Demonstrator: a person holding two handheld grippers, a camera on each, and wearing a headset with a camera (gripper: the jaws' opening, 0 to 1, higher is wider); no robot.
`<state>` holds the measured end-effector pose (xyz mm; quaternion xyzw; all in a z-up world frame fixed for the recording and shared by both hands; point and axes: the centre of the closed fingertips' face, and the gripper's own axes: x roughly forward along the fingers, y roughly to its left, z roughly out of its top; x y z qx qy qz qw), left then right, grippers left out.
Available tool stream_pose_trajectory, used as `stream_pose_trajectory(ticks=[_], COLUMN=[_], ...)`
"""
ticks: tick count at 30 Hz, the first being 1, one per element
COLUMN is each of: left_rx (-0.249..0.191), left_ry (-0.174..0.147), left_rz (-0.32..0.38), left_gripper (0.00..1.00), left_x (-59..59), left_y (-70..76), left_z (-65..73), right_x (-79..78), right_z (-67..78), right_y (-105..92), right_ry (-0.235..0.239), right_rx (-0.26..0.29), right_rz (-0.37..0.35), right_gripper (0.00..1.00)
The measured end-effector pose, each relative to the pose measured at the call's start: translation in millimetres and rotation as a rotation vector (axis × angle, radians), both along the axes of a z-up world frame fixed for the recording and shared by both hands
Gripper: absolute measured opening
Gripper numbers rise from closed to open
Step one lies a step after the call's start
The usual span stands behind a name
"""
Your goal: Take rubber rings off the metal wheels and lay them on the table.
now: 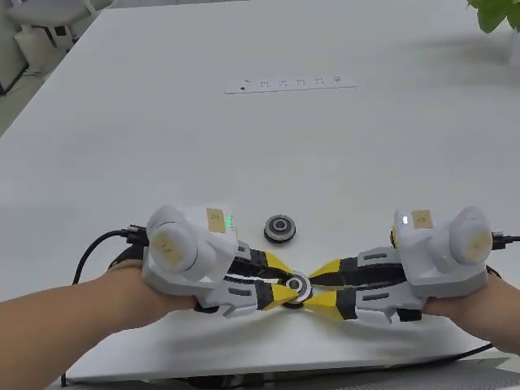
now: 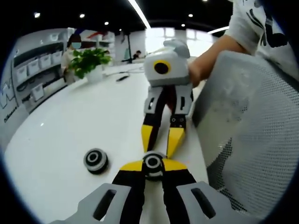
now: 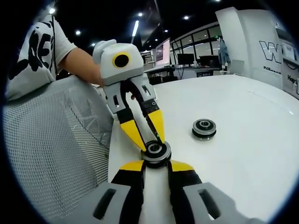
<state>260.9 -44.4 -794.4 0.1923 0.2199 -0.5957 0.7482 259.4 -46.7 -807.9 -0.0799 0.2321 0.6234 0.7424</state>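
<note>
Wheel [image 1: 297,286]: caught between both grippers, hub facing up, over the near edge of the table [image 1: 341,146].
Left gripper [image 1: 283,292]: jaws narrow, clamped on wheel from the left.
Right gripper [image 1: 314,289]: jaws pinch the same wheel from the opposite side (equally near).
Second wheel [image 1: 279,228]: flat on table, just beyond.

In the head view, even overhead light is flooding the white desk [image 1: 341,146], leaving it nearly featureless, and only faint, soft shadows are lying along its near edge. In both gripper views the fisheye is bending straight lines toward the edges. Ceiling lights [image 2: 140,14] are burning as hard spots and strips against a dark ceiling, and the windows [image 2: 161,39] are blowing out to white. The mesh chair back [image 2: 252,130] is blurring at close range. A small glint is sitting on the metal wheel [image 3: 156,151].
</note>
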Motion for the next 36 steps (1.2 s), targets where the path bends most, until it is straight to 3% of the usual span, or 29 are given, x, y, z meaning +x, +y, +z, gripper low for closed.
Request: stream_pose_trajectory(ticks=[11, 13, 18, 22, 24, 29, 36], left_rx=[-0.001, -0.002, -0.001, 0.005, 0.006, 0.008, 0.010], left_ry=[-0.010, -0.007, -0.011, -0.021, -0.022, -0.026, -0.026], left_rz=[0.009, 0.011, 0.014, 0.012, 0.012, 0.013, 0.017], left_gripper=[0.14, 0.14, 0.13, 0.13, 0.13, 0.13, 0.13], left_x=[1.5, 1.4, 1.3, 1.4, 1.5, 1.5, 1.6], left_y=[-1.4, -1.7, -1.8, -1.7, -1.6, -1.5, -1.3], left_z=[-0.3, -0.4, -0.2, -0.3, -0.3, -0.3, -0.5], right_x=[-0.7, 2.0, 0.2, 2.0, 1.8, 4.7, 6.8], right_z=[-0.4, -0.9, -1.2, 0.1, 1.4, 2.0, 8.4], right_y=[-3.7, -6.0, -5.9, -8.6, -9.7, -10.4, -10.5], right_ry=[0.006, 0.001, 0.025, 0.058, 0.100, 0.107, 0.213], right_rx=[-0.010, -0.016, -0.008, 0.000, 0.015, 0.022, 0.094], right_rz=[-0.005, -0.017, -0.026, -0.059, -0.079, -0.097, -0.162], right_gripper=[0.08, 0.03, 0.02, 0.00, 0.00, 0.00, 0.00])
